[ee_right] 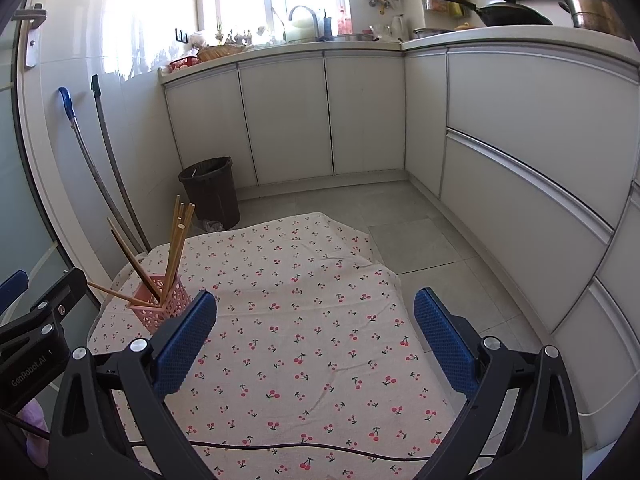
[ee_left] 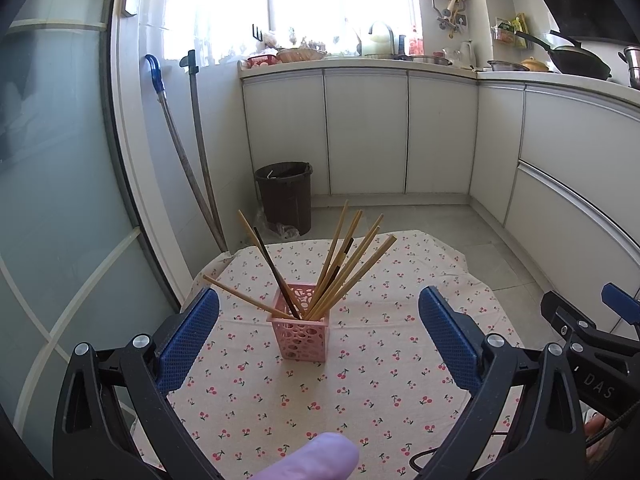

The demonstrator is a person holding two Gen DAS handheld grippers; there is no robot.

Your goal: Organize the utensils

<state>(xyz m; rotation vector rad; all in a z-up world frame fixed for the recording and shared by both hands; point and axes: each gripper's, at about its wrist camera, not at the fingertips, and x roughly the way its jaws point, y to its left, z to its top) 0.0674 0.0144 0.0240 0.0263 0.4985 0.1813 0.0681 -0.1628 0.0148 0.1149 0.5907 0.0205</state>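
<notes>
A pink perforated holder [ee_left: 301,331] stands upright on the cherry-print cloth [ee_left: 360,392], with several wooden chopsticks [ee_left: 352,264] and a dark one fanning out of it. My left gripper [ee_left: 319,310] is open, its blue pads on either side of the holder and nearer the camera, touching nothing. In the right wrist view the same holder [ee_right: 160,304] sits at the left, just beyond the left pad. My right gripper [ee_right: 315,312] is open and empty over bare cloth [ee_right: 304,320]. The right gripper's body [ee_left: 592,340] shows at the left view's right edge.
A dark bin [ee_left: 286,194] stands on the floor past the cloth. Two mop handles [ee_left: 196,152] lean on the wall at left. White cabinets [ee_left: 400,128] line the back and right. A gloved fingertip [ee_left: 316,458] shows at the bottom. A black cable [ee_right: 280,446] crosses the near cloth.
</notes>
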